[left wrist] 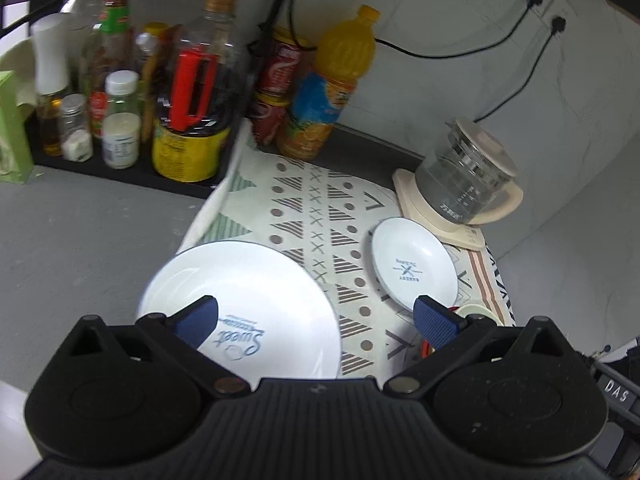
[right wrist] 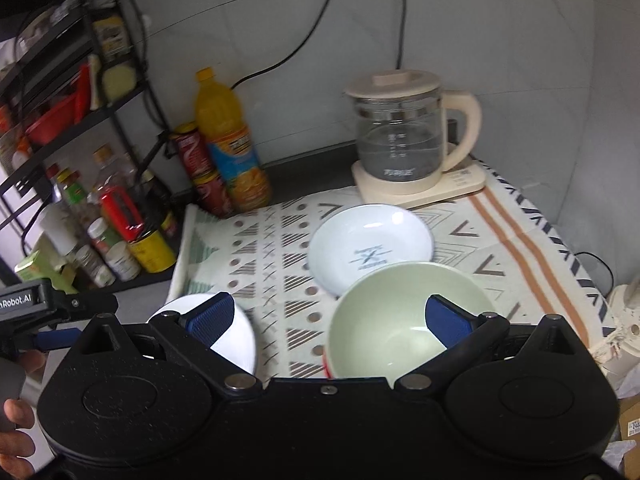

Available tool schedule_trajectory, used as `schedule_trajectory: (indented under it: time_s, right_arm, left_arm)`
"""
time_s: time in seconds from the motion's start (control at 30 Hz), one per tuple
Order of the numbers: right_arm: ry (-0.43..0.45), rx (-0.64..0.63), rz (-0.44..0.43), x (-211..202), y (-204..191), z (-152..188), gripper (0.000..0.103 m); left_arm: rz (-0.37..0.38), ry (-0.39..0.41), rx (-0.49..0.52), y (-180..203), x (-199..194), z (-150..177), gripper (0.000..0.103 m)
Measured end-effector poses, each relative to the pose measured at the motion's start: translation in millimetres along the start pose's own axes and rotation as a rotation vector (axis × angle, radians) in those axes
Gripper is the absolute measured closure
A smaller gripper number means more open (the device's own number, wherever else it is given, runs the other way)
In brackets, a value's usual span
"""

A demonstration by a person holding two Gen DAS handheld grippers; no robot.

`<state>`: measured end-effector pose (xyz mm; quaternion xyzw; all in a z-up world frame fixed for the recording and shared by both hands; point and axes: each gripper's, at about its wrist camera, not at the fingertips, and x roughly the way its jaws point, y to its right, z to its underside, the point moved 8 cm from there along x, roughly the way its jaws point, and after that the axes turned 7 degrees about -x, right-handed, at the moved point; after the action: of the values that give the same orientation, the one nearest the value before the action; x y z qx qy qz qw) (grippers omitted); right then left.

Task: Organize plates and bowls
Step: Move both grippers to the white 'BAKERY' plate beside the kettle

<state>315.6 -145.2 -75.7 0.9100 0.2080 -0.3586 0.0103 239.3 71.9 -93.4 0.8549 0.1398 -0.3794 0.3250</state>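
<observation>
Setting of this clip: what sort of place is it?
Most likely a home kitchen counter: a rack of condiment bottles, a glass electric kettle plugged in by the wall, and plates and a bowl on a patterned mat.

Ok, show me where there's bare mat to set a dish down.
Free patch: patterned mat between the large plate, small plate and the juice bottle. Also the striped strip right of the green bowl. Crowded: condiment bottles and around the kettle.

White plates (left wrist: 256, 296), blue script; pale green bowl (right wrist: 400, 320); cream mat (left wrist: 312, 216), brown triangles, dots.
</observation>
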Motion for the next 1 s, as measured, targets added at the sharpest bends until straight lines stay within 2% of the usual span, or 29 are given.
schedule_trajectory:
  time_s: [0.37, 0.63, 0.8, 0.9, 1.0]
  right_arm:
    - [-0.005, 0.09, 0.07, 15.4, 48.5, -14.0, 0.0]
    - [-0.051, 0.168, 0.09, 40.4, 79.7, -13.8, 0.0]
    - [-0.066, 0.189, 0.074, 59.6, 94.2, -20.5, 0.0]
    - [-0.064, 0.216, 0.031, 70.4, 98.4, -28.5, 0.001]
    - [-0.072, 0.217, 0.027, 86.9, 100.7, -36.4, 0.001]
  left_arm:
    - [0.021, -0.092, 0.035, 38.0, 53.7, -9.5, 0.001]
    - [0.022, -0.145, 0.036, 61.5, 97.2, -14.5, 0.001]
    - [0.018, -0.165, 0.052, 72.2, 123.2, -18.6, 0.001]
    - [0.022, -0.182, 0.041, 76.3, 138.5, -21.8, 0.002]
    - [0.01, -0.191, 0.016, 75.3, 154.0, -25.4, 0.003]
